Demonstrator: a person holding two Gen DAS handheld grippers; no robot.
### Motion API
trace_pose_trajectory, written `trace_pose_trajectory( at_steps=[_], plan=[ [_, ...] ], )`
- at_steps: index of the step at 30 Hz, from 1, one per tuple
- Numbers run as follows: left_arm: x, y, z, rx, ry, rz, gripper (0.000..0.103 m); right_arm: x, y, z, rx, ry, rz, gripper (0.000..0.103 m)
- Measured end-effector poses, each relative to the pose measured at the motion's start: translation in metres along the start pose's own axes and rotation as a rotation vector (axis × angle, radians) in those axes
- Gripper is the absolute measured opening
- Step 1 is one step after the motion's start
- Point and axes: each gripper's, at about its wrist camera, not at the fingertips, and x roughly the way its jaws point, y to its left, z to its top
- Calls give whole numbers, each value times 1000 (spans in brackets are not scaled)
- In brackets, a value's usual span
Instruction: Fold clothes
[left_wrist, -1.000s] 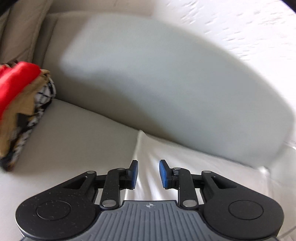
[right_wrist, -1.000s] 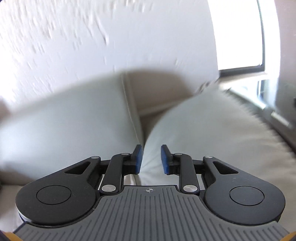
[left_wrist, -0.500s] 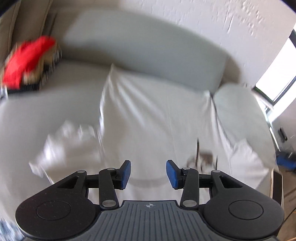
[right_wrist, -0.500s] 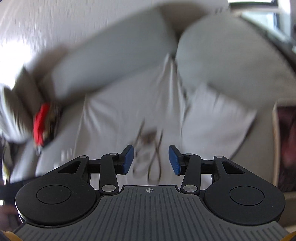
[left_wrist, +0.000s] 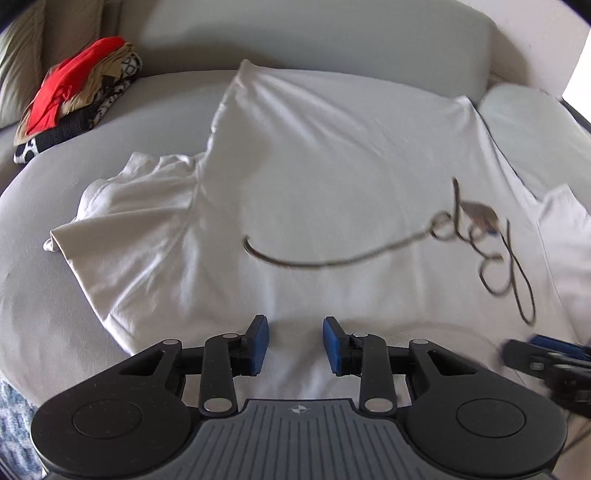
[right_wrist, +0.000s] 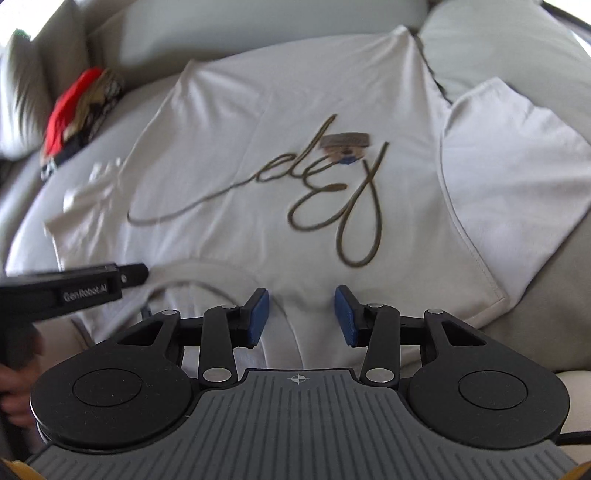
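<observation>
Grey sofa (left_wrist: 66, 295), long back cushion (left_wrist: 314, 40), beige pillow (left_wrist: 18, 66) at left; bright glare far right, possibly window.

White T-shirt (right_wrist: 258, 122) spread flat on sofa, script print up.

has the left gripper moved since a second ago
Yes. The left gripper then faced the sofa back cushion close up; it has pulled back and tilted down, so the white t-shirt now lies spread beneath its open fingers.

A pale grey sofa (left_wrist: 74, 314) carries everything. A white T-shirt (left_wrist: 314, 177) lies spread flat across its seat. A pile of clothes (left_wrist: 70, 107) sits at ten o'clock.
</observation>
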Motion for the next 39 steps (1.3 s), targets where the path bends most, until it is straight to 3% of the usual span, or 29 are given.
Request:
trace_pose_trajectory(
  at_steps=[4, 9, 11, 13, 15, 19, 26, 33, 39],
  plan=[
    [-8, -5, -16, 32, 10, 8, 30, -18, -6, -17, 16, 47, 14, 46],
    [-23, -21, -41, 101, 32, 21, 30, -30, -23, -42, 128, 190, 48, 44],
    [-33, -27, -50, 90, 65, -14, 30, -44, -32, -49, 191, 140, 82, 44],
    [-44, -30, -58, 57, 101, -82, 31, -64, -39, -51, 230, 44, 103, 44],
    [-55, -32, -66, 46, 91, -102, 31, -86, -43, -47, 242, -63, 105, 47],
    [-85, -34, -68, 57, 11, -85, 33, -124, -50, -38, 263, -246, 79, 53],
    [-120, -22, -41, 25, -88, -119, 40, -164, -78, -21, 384, -418, -7, 54],
    [-102, -19, -33, 2, -74, -184, 42, -169, -121, -9, 515, -436, -81, 59],
    [-83, -21, -36, -1, -38, -189, 42, -161, -154, -7, 572, -440, -125, 59]
  ],
)
